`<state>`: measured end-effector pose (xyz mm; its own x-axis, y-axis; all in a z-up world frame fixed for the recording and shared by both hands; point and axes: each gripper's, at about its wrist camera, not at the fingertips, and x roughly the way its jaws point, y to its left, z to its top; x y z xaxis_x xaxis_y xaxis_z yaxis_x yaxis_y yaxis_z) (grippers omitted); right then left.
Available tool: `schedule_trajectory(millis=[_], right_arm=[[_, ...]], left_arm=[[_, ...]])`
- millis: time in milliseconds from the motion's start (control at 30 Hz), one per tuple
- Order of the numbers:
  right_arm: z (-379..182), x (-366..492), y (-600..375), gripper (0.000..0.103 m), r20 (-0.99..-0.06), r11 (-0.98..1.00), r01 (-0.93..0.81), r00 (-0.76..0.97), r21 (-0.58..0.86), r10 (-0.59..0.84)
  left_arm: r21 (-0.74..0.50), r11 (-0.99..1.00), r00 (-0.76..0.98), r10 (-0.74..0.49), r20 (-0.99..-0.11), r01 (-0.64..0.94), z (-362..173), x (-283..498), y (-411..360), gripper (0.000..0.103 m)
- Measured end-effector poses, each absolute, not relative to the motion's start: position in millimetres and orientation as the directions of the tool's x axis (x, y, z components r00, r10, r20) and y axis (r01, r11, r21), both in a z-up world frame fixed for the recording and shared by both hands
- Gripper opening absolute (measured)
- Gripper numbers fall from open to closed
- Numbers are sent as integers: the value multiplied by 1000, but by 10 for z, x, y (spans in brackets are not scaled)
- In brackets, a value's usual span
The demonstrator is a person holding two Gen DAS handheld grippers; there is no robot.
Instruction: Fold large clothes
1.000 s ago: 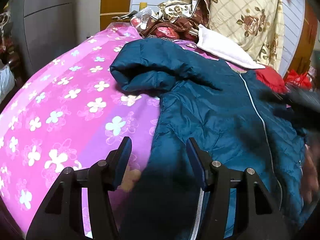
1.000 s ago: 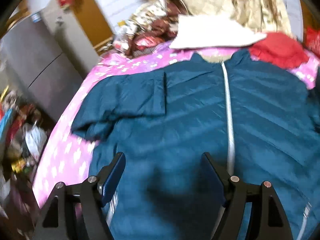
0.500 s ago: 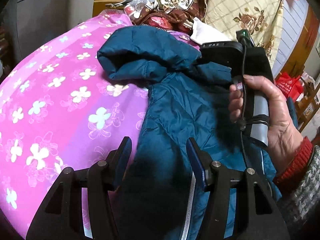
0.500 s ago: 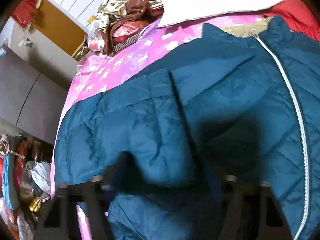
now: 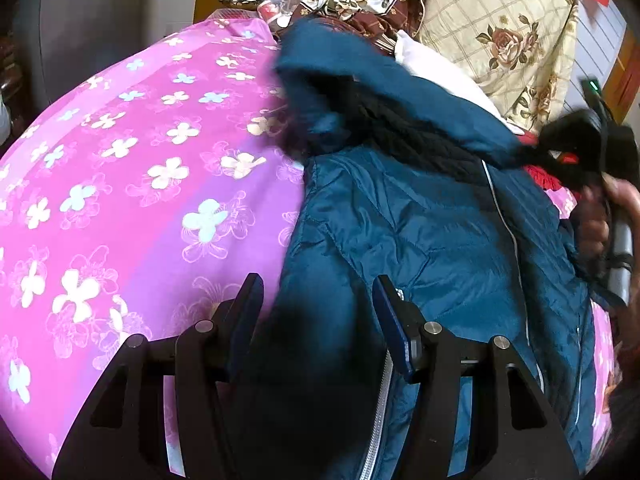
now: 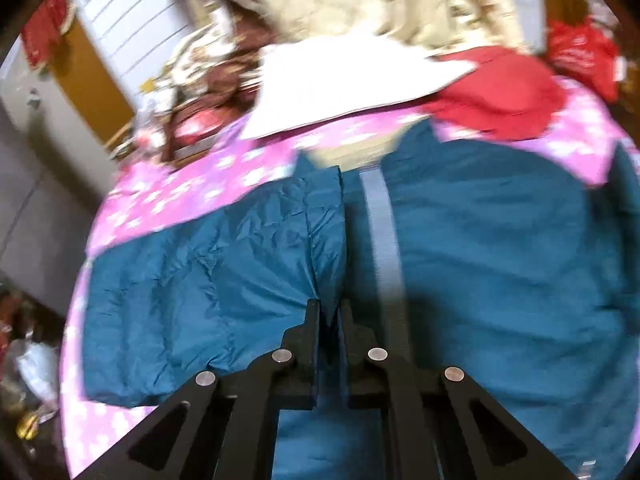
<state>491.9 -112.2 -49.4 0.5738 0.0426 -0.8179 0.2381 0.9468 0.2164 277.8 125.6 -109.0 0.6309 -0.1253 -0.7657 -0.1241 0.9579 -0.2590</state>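
A teal quilted jacket [image 5: 432, 240] with a white zipper lies front-up on a pink flowered bedspread [image 5: 132, 184]. Its left sleeve [image 5: 360, 92] is lifted and pulled across the chest toward the right. My right gripper [image 6: 330, 312] is shut on the sleeve's cuff edge [image 6: 324, 240]; the hand-held gripper also shows blurred at the right of the left wrist view [image 5: 600, 160]. My left gripper [image 5: 318, 300] is open, its fingers low over the jacket's lower left hem, holding nothing.
A white pillow [image 6: 340, 80], a red cloth [image 6: 500, 100] and a cream floral quilt [image 5: 500, 28] lie at the bed's head. Brown patterned bedding [image 5: 352, 4] is piled at the back. Grey cabinets [image 5: 88, 20] stand to the left, with clutter on the floor [image 6: 28, 360].
My right gripper came down on the sleeve, shut on its cuff and lifted it across the jacket to the right. My left gripper stayed open near the hem.
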Motion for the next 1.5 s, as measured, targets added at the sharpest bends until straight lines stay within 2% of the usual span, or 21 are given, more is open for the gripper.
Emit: schedule_trajectory(millis=[167,267,400,500,600,667,733,800,900,1100,1167,1300,1400,1500], right_arm=[[-525,4620,-1904,6,-833,911,411,519,47,-191],[-656,4491,-2299,6,-844,864,504,459,-10,-278],[-907,4404,-2633,6,-886,828,560,377,-14,-270],[-878,4343,-2690,9,-885,806,591,397,44,-243],[-692,4236,-2676,23,-854,795,605,439,51,-280],[-549,4237,-2577,52,-806,791,611,485,35,-339],[-453,4177,-2496,60,-762,790,611,535,50,-365],[-458,4194,-2401,60,-756,812,580,560,63,-340],[-718,4440,-2181,60,-835,865,493,512,92,-203],[-1117,4610,-2050,60,-878,867,493,443,69,-182],[-1066,4584,-2087,60,-881,880,470,439,59,-176],[-746,4289,-2374,60,-857,890,431,506,150,-101],[-503,3954,-2813,60,-826,866,458,554,198,-104],[-462,3650,-3401,60,-833,823,520,543,229,-111]], left_arm=[[-251,961,633,-123,-764,-116,-1087,2759,1217,56],[-236,966,627,-118,-770,-109,-1106,2769,1157,56],[-210,972,616,-101,-781,-107,-1143,2795,1092,56],[-186,976,615,-80,-785,-110,-1160,2805,1068,56],[-194,974,613,-84,-786,-115,-1169,2808,1077,56],[-203,972,610,-88,-787,-121,-1182,2812,1085,56],[-201,972,610,-86,-788,-122,-1187,2814,1089,56],[-194,974,610,-82,-788,-119,-1190,2813,1075,56],[-181,977,606,-75,-792,-116,-1204,2815,1058,56],[-172,978,599,-68,-798,-118,-1185,2813,1040,56],[-178,978,599,-77,-797,-111,-1157,2788,1020,56],[-193,979,609,-111,-785,-71,-1062,2686,887,56],[-152,987,632,-90,-770,-44,-1016,2599,715,56],[-134,991,642,-97,-761,-10,-1024,2540,546,56]])
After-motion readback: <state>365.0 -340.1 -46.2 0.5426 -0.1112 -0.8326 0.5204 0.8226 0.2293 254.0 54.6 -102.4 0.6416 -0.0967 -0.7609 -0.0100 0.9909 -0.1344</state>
